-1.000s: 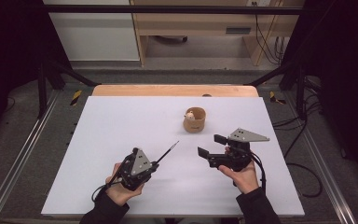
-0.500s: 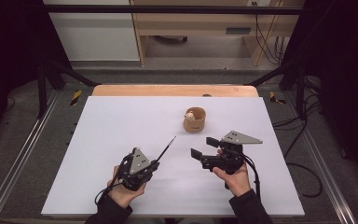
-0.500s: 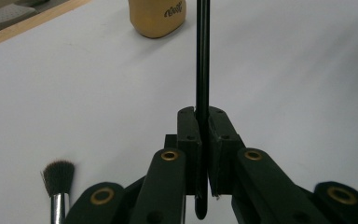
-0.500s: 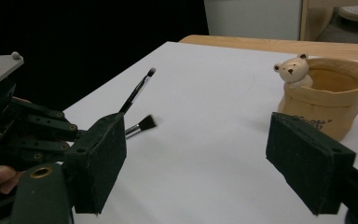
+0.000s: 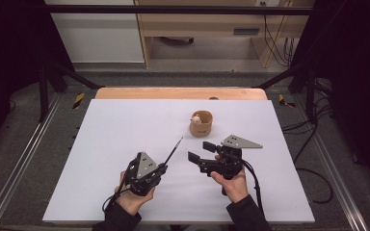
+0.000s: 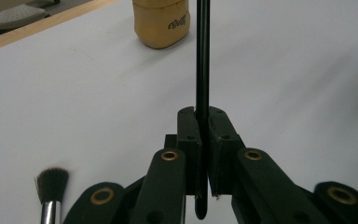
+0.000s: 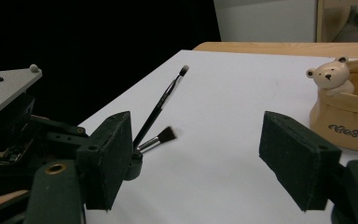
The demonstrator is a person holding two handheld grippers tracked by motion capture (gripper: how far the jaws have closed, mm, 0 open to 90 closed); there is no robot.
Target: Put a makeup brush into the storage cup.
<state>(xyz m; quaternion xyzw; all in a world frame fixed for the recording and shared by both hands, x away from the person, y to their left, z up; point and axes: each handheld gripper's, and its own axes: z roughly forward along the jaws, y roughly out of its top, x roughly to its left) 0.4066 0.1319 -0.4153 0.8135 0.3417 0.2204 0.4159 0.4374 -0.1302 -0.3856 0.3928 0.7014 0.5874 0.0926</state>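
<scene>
My left gripper (image 5: pixel 163 167) is shut on the black handle of a thin makeup brush (image 5: pixel 174 148), which slants up and to the right with its small pale tip raised. In the left gripper view the handle (image 6: pixel 202 70) runs straight up from between the closed pads (image 6: pixel 189 140). My right gripper (image 5: pixel 201 150) points left toward that brush. Its jaws have just been closing, still stand apart, and have nothing between them (image 7: pixel 203 163). A second, wider brush (image 7: pixel 161 137) lies on the table beside the left gripper (image 7: pixel 9 116); its dark bristles (image 6: pixel 51 184) show.
A small wooden cup (image 5: pixel 201 122) with a bear figure on its rim stands on the white tabletop (image 5: pixel 125 125) just beyond the right gripper. A wooden strip (image 5: pixel 173 93) edges the far side. Metal rails and cables lie around the table.
The right hand has shifted left toward the held brush, and its jaws have narrowed a little. The left hand and its brush have kept still.
</scene>
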